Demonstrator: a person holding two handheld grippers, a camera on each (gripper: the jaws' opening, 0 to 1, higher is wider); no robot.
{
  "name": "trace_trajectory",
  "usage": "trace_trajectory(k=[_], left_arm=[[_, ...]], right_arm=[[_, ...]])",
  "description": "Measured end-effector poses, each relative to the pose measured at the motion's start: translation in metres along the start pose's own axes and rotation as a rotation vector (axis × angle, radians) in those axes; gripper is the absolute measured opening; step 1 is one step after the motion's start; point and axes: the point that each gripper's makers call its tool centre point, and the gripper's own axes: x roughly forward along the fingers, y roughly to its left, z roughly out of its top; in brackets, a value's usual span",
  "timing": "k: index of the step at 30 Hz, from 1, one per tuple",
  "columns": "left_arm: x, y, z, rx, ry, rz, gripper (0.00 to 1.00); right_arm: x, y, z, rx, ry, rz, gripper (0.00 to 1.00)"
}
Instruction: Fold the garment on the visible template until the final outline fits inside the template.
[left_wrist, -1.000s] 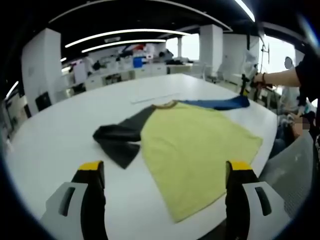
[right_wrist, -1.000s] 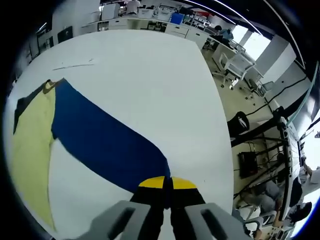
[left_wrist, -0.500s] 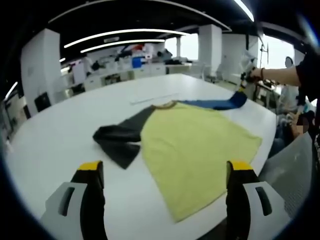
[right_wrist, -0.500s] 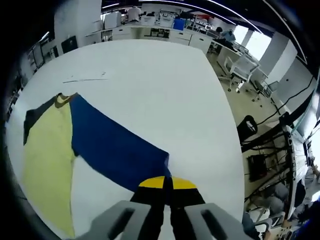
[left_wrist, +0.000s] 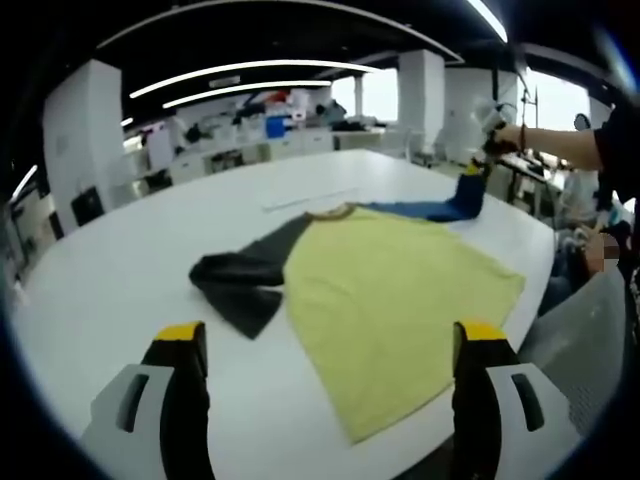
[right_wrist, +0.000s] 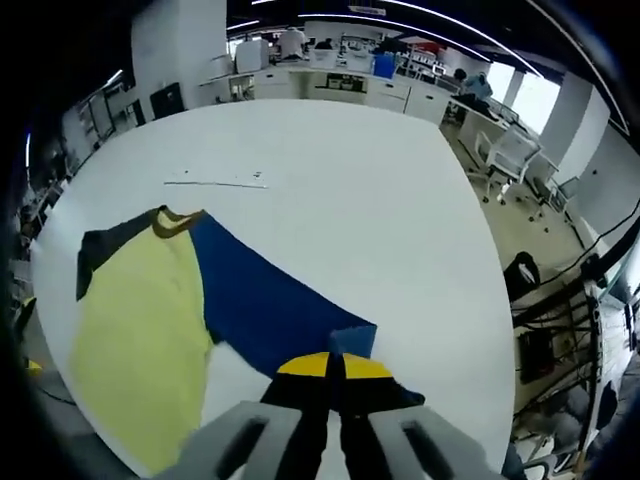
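A shirt lies flat on the white table (left_wrist: 120, 250), with a yellow body (left_wrist: 400, 290), a black sleeve (left_wrist: 240, 285) and a blue sleeve (left_wrist: 425, 210). My left gripper (left_wrist: 330, 332) hovers open over the near hem, touching nothing. In the left gripper view, a person's hand holds my right gripper (left_wrist: 487, 128) above the table at the far right, and the blue cuff (left_wrist: 470, 188) hangs from it. In the right gripper view, my right gripper (right_wrist: 335, 366) is shut on the blue cuff (right_wrist: 352, 340). From there the blue sleeve (right_wrist: 265, 300) runs to the collar (right_wrist: 176, 220), beside the yellow body (right_wrist: 140, 340).
A thin line mark (right_wrist: 215, 183) lies on the table (right_wrist: 380, 200) beyond the collar, also seen as a pale strip (left_wrist: 310, 194). The table edge drops off near the cuff, with chairs (right_wrist: 505, 155) and cables on the floor. Desks and shelves stand behind.
My right gripper has risen and moved in towards the shirt body, lifting the blue cuff off the table so the sleeve end stands up. My left gripper has stayed still.
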Motion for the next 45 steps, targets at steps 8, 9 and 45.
trace_trajectory(k=[8, 9, 45], left_arm=[[-0.001, -0.001, -0.004, -0.01, 0.016, -0.01, 0.99], [0.0, -0.001, -0.005, -0.009, 0.019, -0.013, 0.99], [0.015, -0.011, -0.007, 0.009, 0.094, -0.061, 0.95]], right_arm=[[0.0, 0.032, 0.011, -0.061, -0.017, 0.049, 0.0], [-0.001, 0.039, 0.012, -0.071, -0.018, 0.063, 0.0], [-0.013, 0.174, 0.063, -0.25, -0.088, 0.258, 0.0]])
